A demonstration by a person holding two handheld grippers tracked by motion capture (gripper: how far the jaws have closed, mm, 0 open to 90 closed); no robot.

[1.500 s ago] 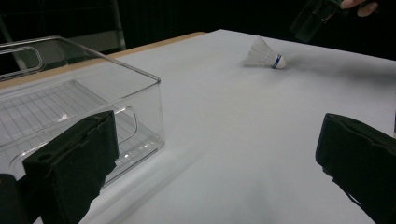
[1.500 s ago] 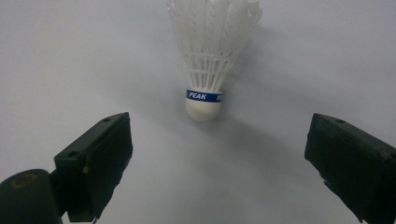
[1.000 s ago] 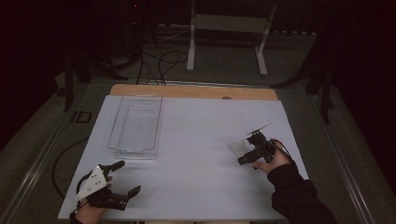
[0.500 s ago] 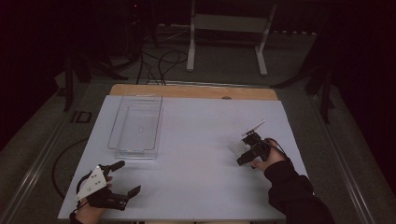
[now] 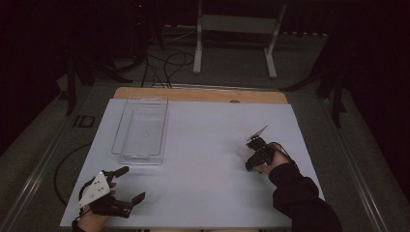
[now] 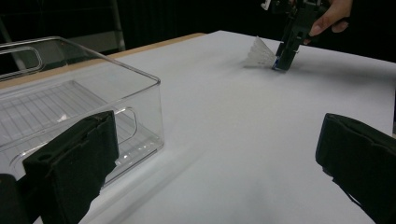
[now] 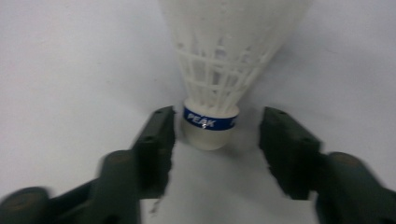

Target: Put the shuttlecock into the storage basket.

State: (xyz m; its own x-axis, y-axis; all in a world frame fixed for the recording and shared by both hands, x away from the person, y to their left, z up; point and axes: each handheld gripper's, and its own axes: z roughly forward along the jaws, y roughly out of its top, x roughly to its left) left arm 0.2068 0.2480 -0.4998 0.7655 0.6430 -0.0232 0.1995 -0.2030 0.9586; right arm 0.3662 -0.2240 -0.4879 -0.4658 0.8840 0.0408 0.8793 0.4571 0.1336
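Note:
A white plastic shuttlecock (image 7: 224, 70) with a blue band on its cork lies on the white table sheet (image 5: 203, 159). The cork sits between the jaws of my right gripper (image 7: 219, 123). The jaws have just been closing. One pad is almost at the cork and a gap remains at the other, so the gripper is open. The left gripper view shows the shuttlecock (image 6: 258, 52) beside the right gripper (image 6: 282, 61) far across the sheet. My left gripper (image 5: 131, 183) rests open with nothing between its jaws at the front left corner.
A clear plastic bin (image 5: 119, 145) stands at the left back of the sheet, close ahead of the left gripper (image 6: 140, 77). A wooden table edge (image 5: 203, 94) runs along the back. Beyond it are a white stand (image 5: 232, 29) and cables on the dark floor.
The right hand has shifted slightly left and down onto the shuttlecock, and its jaws have narrowed around the cork. The left gripper has stayed in place.

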